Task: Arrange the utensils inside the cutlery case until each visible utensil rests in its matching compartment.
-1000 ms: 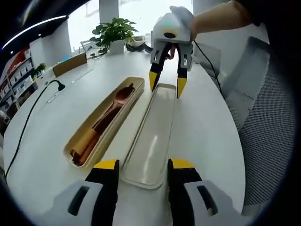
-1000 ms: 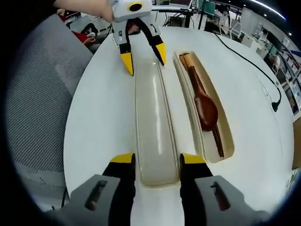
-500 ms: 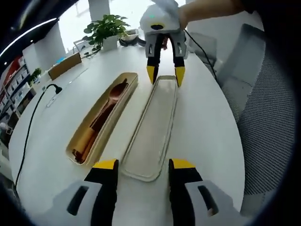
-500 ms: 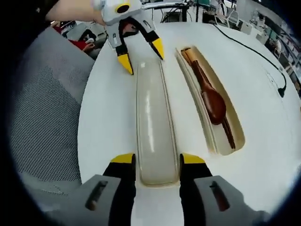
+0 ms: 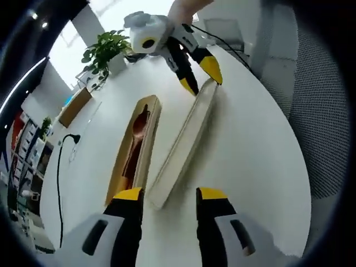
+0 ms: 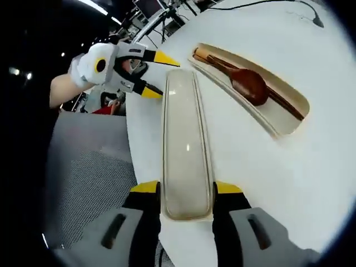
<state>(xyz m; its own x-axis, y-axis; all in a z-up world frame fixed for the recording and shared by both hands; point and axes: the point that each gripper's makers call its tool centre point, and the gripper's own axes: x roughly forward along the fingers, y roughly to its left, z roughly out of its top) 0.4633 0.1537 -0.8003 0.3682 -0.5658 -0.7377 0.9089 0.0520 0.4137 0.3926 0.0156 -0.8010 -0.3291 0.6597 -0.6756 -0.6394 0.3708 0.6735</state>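
In the left gripper view, the left gripper [image 5: 168,199] stands with its black, yellow-tipped jaws spread apart, holding nothing, at the near end of a long, pale, smooth lid [image 5: 184,142] with rounded ends. The lid lies tilted on the glossy white round table [image 5: 245,150]. Just beside it sits the tan case [image 5: 135,149], a narrow open tray holding a dark brown wooden spoon [image 5: 137,133] laid lengthwise. At the lid's far end the right gripper [image 5: 202,76] comes in, one tip on each side of the lid. A leafy potted plant [image 5: 104,50] and a black cable [image 5: 59,172] sit farther off.

In the right gripper view, the right gripper [image 6: 187,189] has its jaws on either side of the lid's [image 6: 187,150] near end, close against its edges. The case [image 6: 261,92] lies apart to the right, with the spoon [image 6: 251,87] and thin brown sticks inside. The left gripper [image 6: 157,75], open, straddles the lid's far end. A grey mesh chair [image 6: 89,172] stands beside the table [image 6: 289,178].
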